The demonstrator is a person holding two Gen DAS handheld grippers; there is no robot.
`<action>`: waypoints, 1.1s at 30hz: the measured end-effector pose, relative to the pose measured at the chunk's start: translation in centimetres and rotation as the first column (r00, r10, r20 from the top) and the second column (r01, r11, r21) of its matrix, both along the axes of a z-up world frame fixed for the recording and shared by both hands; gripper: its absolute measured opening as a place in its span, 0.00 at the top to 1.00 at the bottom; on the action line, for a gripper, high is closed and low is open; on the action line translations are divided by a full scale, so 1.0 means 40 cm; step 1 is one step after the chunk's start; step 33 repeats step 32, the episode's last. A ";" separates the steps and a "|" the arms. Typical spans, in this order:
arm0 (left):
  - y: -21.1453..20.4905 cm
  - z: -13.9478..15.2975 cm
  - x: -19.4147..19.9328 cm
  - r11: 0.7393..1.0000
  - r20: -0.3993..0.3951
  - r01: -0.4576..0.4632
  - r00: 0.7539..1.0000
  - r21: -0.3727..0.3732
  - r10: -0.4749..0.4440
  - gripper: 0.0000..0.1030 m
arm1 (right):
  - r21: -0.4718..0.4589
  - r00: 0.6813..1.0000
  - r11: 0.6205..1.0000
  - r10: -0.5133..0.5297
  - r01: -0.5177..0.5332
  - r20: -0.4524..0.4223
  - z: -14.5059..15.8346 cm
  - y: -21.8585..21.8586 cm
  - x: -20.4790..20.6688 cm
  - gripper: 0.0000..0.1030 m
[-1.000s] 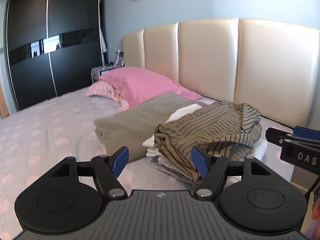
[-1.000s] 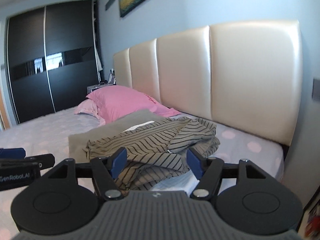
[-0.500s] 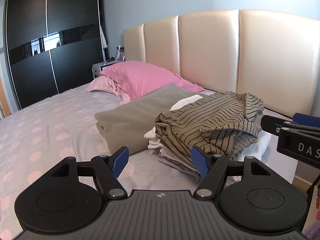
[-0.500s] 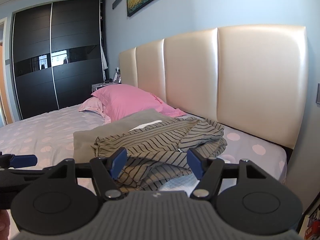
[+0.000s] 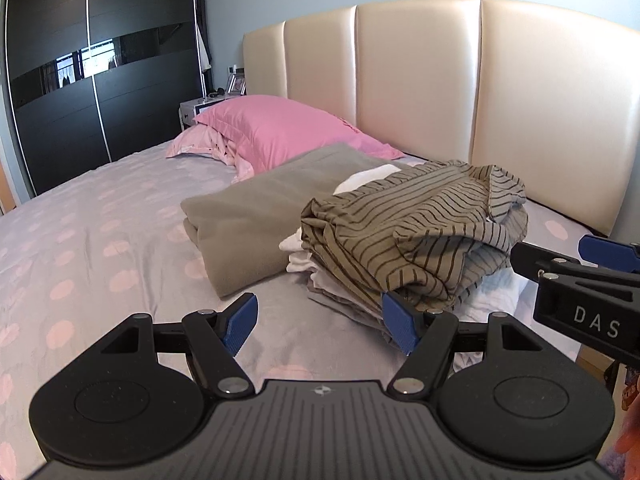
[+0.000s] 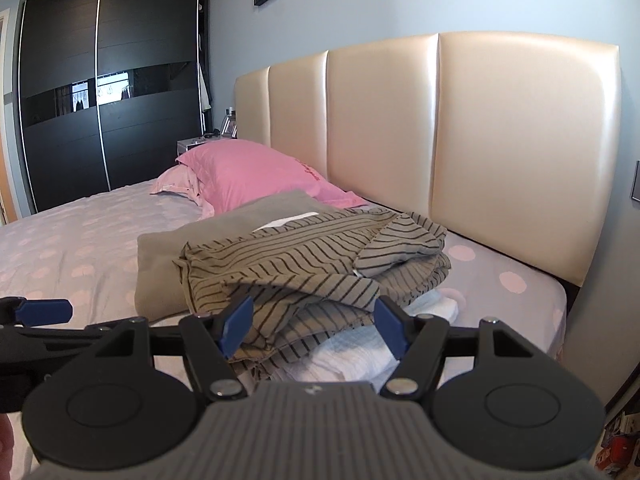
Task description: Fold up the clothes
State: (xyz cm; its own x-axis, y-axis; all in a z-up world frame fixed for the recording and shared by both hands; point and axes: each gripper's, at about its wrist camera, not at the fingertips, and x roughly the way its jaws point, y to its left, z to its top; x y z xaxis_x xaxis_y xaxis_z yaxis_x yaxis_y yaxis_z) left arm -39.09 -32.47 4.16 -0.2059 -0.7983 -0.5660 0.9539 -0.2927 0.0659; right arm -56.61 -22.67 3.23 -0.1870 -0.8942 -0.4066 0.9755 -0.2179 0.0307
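**Right over the pile: both claws lined up, nothing grabbed yet**

Dead ahead of both claws sits the striped shirt point(image 5: 416, 216), rumpled on top of a stack of folded clothes point(image 5: 320, 276) on the bed point(image 5: 80, 240), lower right of centre in the left wrist view and bang in the middle of the right wrist view. The pile's long side runs from the near edge of the bed back toward the headboard point(image 6: 500, 140), so it stretches away from the claws, not across them.

The left claw point(image 5: 320, 322) is spread wide with nothing between its blue pads; the stack only overlaps its right pad, so most of the shirt lies off to its right. The right claw point(image 6: 314, 326) is also wide apart and empty, and the shirt's near edge sits squarely between its pads. My guess is the right hand has the straighter shot, and the left has to swing right.

A folded grey blanket point(image 5: 256, 216) lies just beside the pile on its left.
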 end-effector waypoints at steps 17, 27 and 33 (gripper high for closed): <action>0.007 0.008 -0.008 1.000 -0.008 0.006 1.000 0.008 -0.006 0.34 | 0.003 1.000 1.000 0.008 -0.008 0.002 -0.004 0.009 0.007 0.32; 0.006 0.005 -0.010 1.000 0.000 0.005 1.000 0.011 -0.005 0.34 | 0.011 1.000 1.000 0.019 -0.019 0.002 -0.008 0.005 0.009 0.32; 0.008 0.007 -0.009 1.000 -0.006 0.010 1.000 0.010 -0.010 0.34 | 0.011 1.000 1.000 0.021 -0.021 0.003 -0.010 0.006 0.008 0.32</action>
